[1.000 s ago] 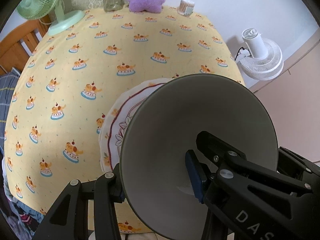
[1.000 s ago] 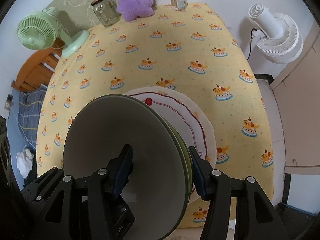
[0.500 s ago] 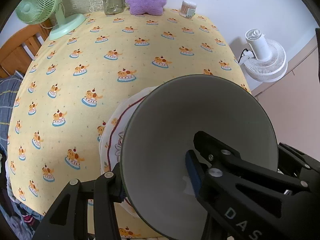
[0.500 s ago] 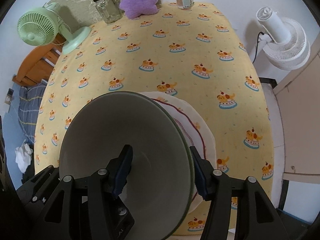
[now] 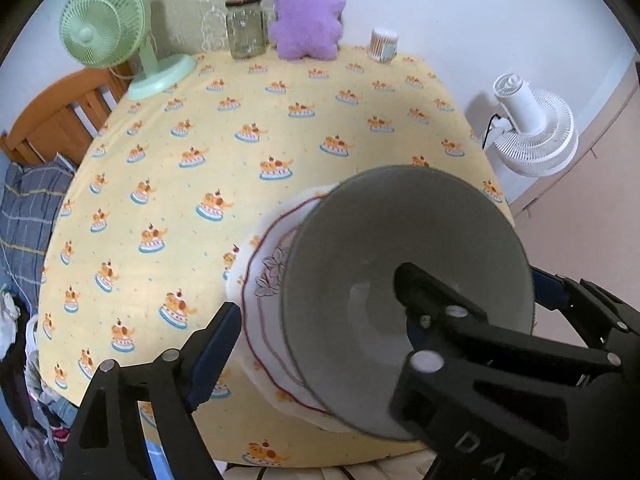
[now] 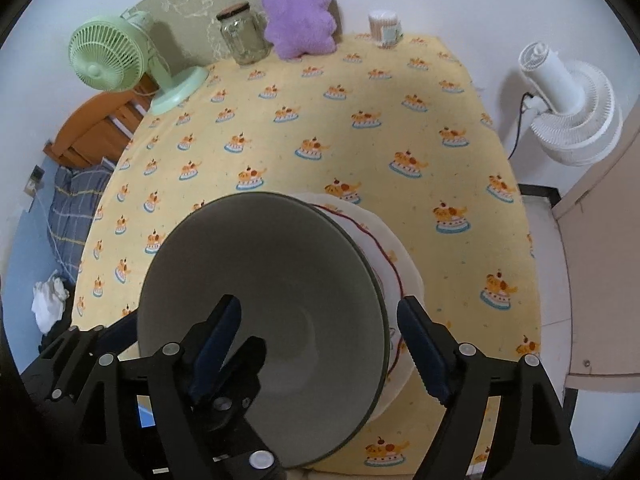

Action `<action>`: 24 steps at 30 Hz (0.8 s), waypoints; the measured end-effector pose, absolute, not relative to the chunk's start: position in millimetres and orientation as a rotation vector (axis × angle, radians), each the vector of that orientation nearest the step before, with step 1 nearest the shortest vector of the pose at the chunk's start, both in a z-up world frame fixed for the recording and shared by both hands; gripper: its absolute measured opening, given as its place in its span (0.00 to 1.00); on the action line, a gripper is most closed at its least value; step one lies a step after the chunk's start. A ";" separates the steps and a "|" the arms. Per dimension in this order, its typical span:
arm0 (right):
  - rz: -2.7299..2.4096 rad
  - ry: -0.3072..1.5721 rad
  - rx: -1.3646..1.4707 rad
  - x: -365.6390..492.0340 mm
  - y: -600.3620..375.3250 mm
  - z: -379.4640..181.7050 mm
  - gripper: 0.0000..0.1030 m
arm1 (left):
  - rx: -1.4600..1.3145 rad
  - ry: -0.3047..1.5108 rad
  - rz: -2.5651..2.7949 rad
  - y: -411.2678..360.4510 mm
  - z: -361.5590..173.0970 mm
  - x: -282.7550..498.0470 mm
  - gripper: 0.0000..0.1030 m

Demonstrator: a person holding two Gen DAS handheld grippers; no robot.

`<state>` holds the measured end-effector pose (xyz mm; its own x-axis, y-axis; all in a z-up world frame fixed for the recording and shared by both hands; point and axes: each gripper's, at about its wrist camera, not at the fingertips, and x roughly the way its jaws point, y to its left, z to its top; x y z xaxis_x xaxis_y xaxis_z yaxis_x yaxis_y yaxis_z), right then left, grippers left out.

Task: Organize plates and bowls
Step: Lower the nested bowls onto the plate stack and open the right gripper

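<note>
Grey bowl [image 6: 260,300] rests on the white plate [image 5: 272,320] on the table [image 5: 280,128]. Only the left view shows the plate's leaf drawing. Both downward-tilted grippers, left gripper [image 5: 316,316] and right gripper [image 6: 320,328], have just been opening, spread clear of the rim.

White wall [image 5: 460,20]; wooden headboard [image 5: 60,120].

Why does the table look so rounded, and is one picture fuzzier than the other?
Both wrist views are fisheye, so the yellow tablecloth bulges and dark corners ring each picture. In the left wrist view the grey bowl and the tool's near finger are smeared by motion blur. In the right wrist view the bowl's rim is crisp; soft shadow darkens its middle.
</note>
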<state>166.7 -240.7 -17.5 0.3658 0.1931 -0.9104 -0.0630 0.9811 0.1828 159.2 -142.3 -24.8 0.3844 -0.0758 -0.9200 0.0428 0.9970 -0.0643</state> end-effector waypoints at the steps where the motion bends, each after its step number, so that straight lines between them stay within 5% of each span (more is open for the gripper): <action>1: 0.150 1.170 0.124 164.1 -240.8 -12.9 0.81 | -0.028 1.159 -0.080 -139.8 -20.7 157.8 0.84; 12: -0.008 0.945 0.081 125.6 -214.9 42.0 0.80 | 0.038 0.913 -0.180 -97.3 30.6 129.1 0.84; 24: -0.045 0.845 0.079 81.1 -143.5 39.1 0.80 | 0.061 0.820 -0.170 -2.4 24.9 96.4 0.87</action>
